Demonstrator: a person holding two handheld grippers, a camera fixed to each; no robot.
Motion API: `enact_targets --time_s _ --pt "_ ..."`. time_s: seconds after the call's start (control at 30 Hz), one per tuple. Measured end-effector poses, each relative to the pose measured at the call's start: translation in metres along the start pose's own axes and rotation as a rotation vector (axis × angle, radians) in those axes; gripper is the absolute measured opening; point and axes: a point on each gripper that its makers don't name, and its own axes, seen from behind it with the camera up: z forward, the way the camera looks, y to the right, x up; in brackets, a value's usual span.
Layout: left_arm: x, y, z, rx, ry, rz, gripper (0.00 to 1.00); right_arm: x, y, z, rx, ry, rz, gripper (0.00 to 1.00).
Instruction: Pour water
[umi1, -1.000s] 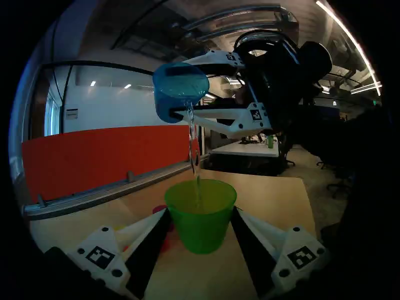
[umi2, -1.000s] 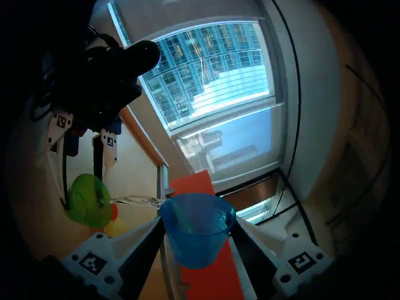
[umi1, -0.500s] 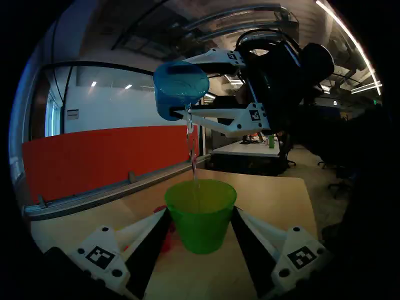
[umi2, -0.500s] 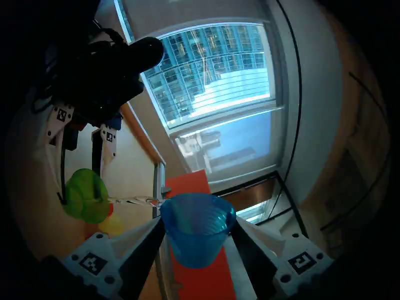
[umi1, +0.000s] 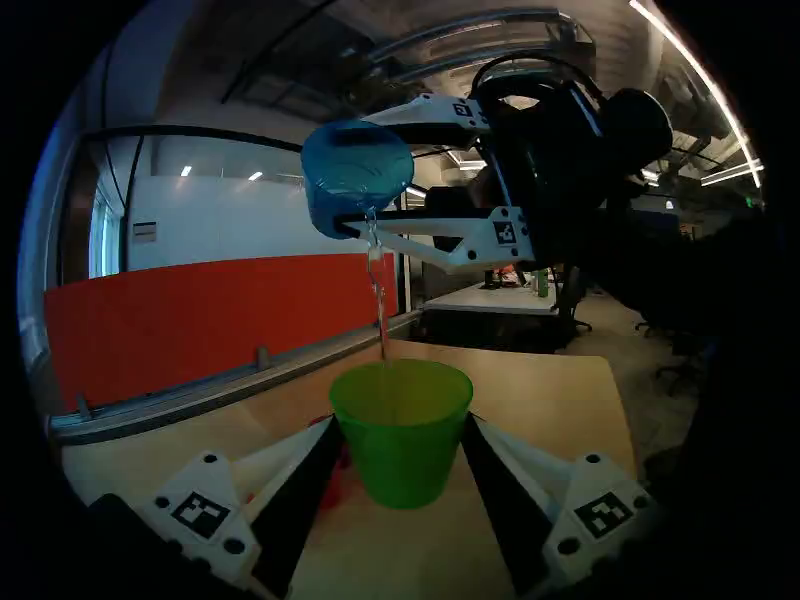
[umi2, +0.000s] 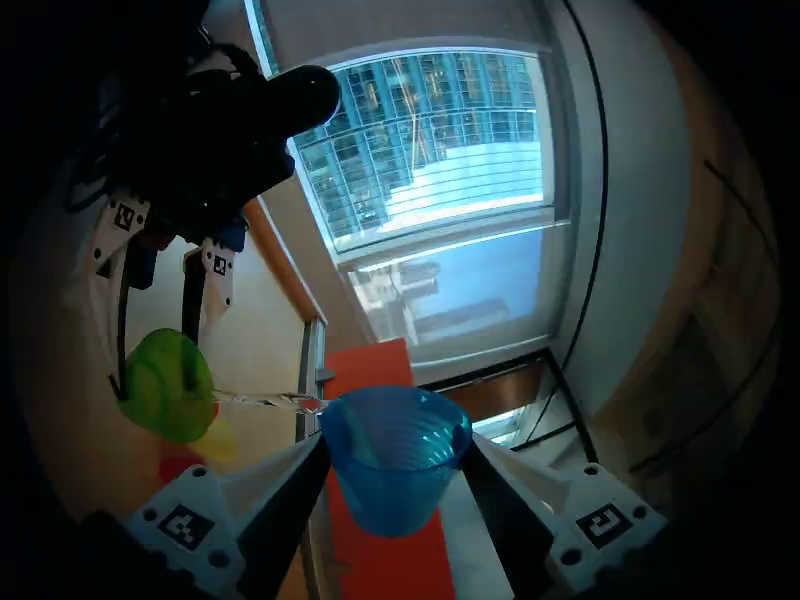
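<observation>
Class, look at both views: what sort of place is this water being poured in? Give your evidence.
Probably an open-plan office in a city building: a long orange partition panel edges the light wooden table, a white desk stands farther back, and a large window faces a glass tower.

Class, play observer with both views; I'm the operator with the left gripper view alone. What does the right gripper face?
Observer: A big window, tall buildings outside.
Operator: What sits by the green cup?
Observer: A yellow thing, close beside it.
Operator: See into the blue cup?
Observer: Yes, its mouth faces that camera; water level unclear.
</observation>
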Motion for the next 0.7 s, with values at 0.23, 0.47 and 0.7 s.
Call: enact_targets --time_s 0.23,0.47,0.7 --pt "0.0004 -0.0019 0.0013 0.002 0.005 -0.006 0.83 -0.0007 0.0028 0.0001 -0.006 -0.006 -0.025 0.89" --pt "0.0019 -0.0027 0.0018 0.005 0.005 -0.004 0.83 -0.0002 0.0033 -0.0005 -0.006 -0.006 -0.04 0.89" --pt "0.0022 -0.0035 0.0024 0.005 0.005 -0.004 0.83 0.0002 0.0047 0.0001 -0.006 -0.006 -0.062 0.89"
